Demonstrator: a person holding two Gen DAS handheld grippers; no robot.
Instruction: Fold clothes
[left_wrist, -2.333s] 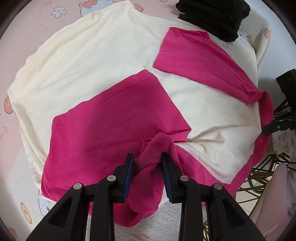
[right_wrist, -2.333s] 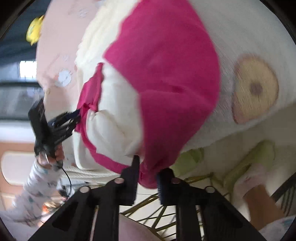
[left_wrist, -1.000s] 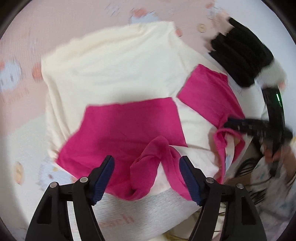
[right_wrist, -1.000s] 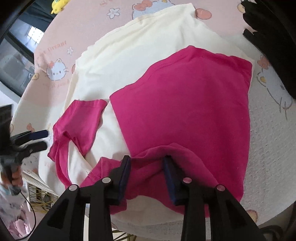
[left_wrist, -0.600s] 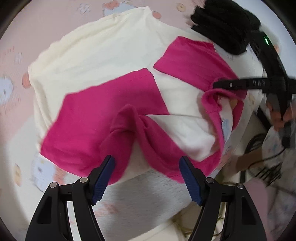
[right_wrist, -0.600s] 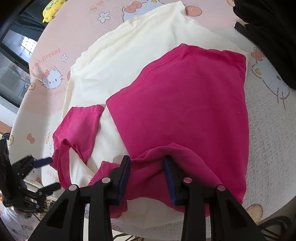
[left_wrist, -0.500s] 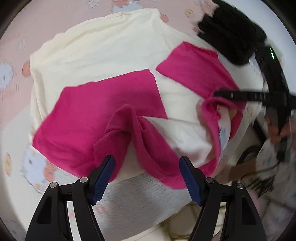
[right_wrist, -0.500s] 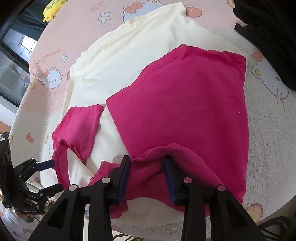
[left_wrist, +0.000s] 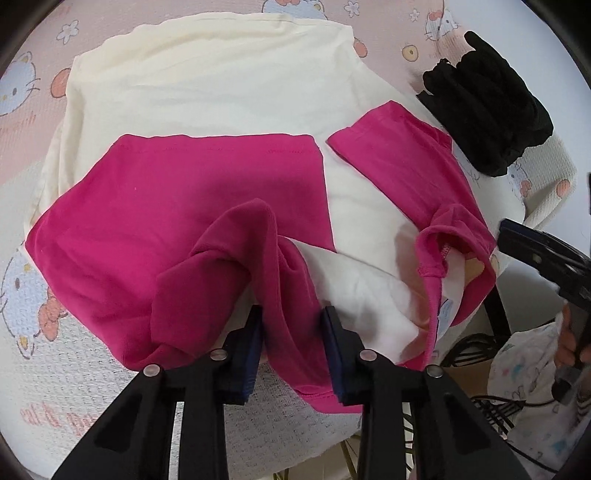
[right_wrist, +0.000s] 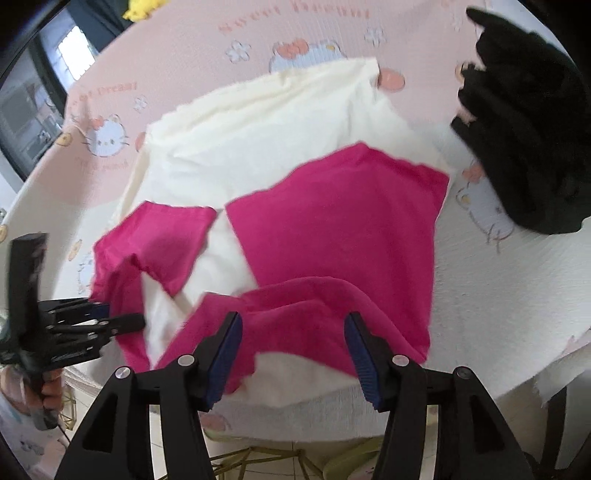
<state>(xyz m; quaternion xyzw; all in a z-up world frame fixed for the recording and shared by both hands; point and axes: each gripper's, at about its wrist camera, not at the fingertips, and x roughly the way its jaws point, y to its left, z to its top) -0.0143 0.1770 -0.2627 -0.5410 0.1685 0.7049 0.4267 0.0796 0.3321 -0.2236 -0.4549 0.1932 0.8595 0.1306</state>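
**Left regrips the pink collar as right lets go — risk of the fold slipping**

Nearest me in the left wrist view, my left gripper has just been closing, and a bunched ridge of the shirt's pink collar runs between the blue pads. They look pressed onto it from both sides, so I read this as a clamp on the collar fabric. In the right wrist view my right gripper has just been opening; its fingers stand well apart with the pink band lying loose between them, touching neither pad.

The shirt is cream with pink sleeves, spread on the pink cartoon-print cover, its neck end hanging over the near edge of the table. Both sleeves are folded inward: the wide left sleeve lies flat across the body, the right sleeve is narrower, and its shoulder end is lifted and puckered near the table edge. Beyond the shirt, on the far right, sits a pile of black cloth, apart from it.

Risks, as I judge them:
- Left grip is on a thin bunched ridge only; a sharp pull could slide it out.
- Lifting the collar from one side alone may drag the flat sleeve out of its fold.
- The overhanging neck end could slump off the edge now that the right side is free.
- The puckered right shoulder may fold in crooked if not flattened first
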